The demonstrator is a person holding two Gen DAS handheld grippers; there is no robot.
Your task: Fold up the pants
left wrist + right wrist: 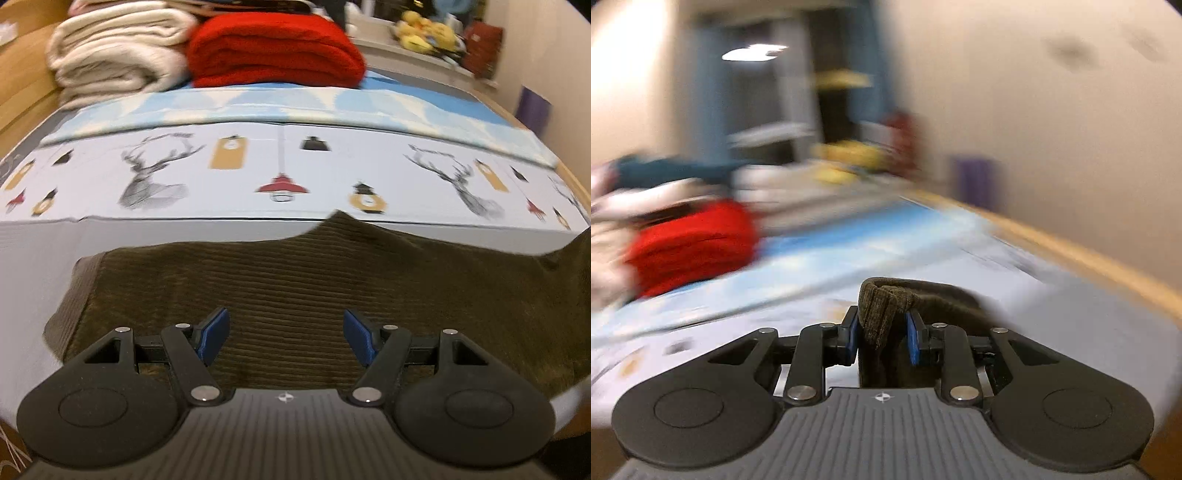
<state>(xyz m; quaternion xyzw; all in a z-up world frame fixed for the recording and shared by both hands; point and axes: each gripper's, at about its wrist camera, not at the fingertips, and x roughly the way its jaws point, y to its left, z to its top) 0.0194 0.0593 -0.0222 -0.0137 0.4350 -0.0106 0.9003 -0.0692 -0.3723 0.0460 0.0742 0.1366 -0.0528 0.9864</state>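
Observation:
The pants [295,288] are dark olive-brown corduroy and lie spread on the bed in front of my left gripper. Their right part rises off the bed toward the right edge of the left wrist view. My left gripper [286,338] is open and empty, just above the near part of the pants. My right gripper [882,332] is shut on a bunched fold of the pants [886,306] and holds it lifted above the bed. The right wrist view is heavily blurred.
The bed sheet [258,177] has deer and lantern prints, with a light blue blanket [295,107] behind it. A folded red blanket [273,51] and a cream blanket [118,55] are stacked at the far end. A wooden bed frame [1071,254] and wall run along the right.

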